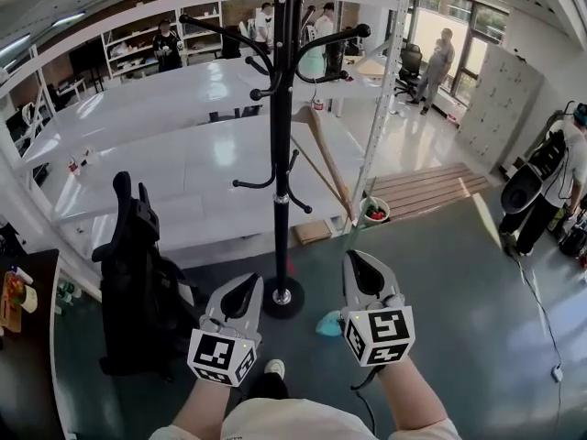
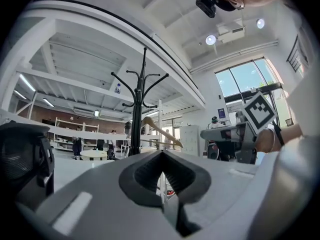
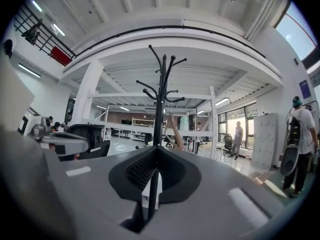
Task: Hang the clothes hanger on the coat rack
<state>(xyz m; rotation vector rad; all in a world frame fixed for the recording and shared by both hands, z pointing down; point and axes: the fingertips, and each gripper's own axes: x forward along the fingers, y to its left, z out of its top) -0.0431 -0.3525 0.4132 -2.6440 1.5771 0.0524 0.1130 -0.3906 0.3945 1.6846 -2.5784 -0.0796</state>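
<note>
The black coat rack [image 1: 281, 154] stands straight ahead on a round base. A wooden clothes hanger [image 1: 326, 161] hangs from one of its right-hand hooks, tilted, with nothing touching it. My left gripper [image 1: 249, 284] and right gripper [image 1: 354, 260] are low in the head view, on either side of the base. Both are shut with nothing between the jaws. In the left gripper view the rack [image 2: 136, 119] and hanger [image 2: 161, 132] rise beyond the shut left gripper [image 2: 161, 155]. In the right gripper view the rack [image 3: 160, 109] stands behind the shut right gripper [image 3: 157, 150].
A black office chair [image 1: 133, 273] stands close at my left. A white shelf post [image 1: 381, 90] and long white tables [image 1: 183, 168] are behind the rack. A teal object [image 1: 328, 324] lies on the floor near the base. A person [image 1: 550, 186] stands at the far right.
</note>
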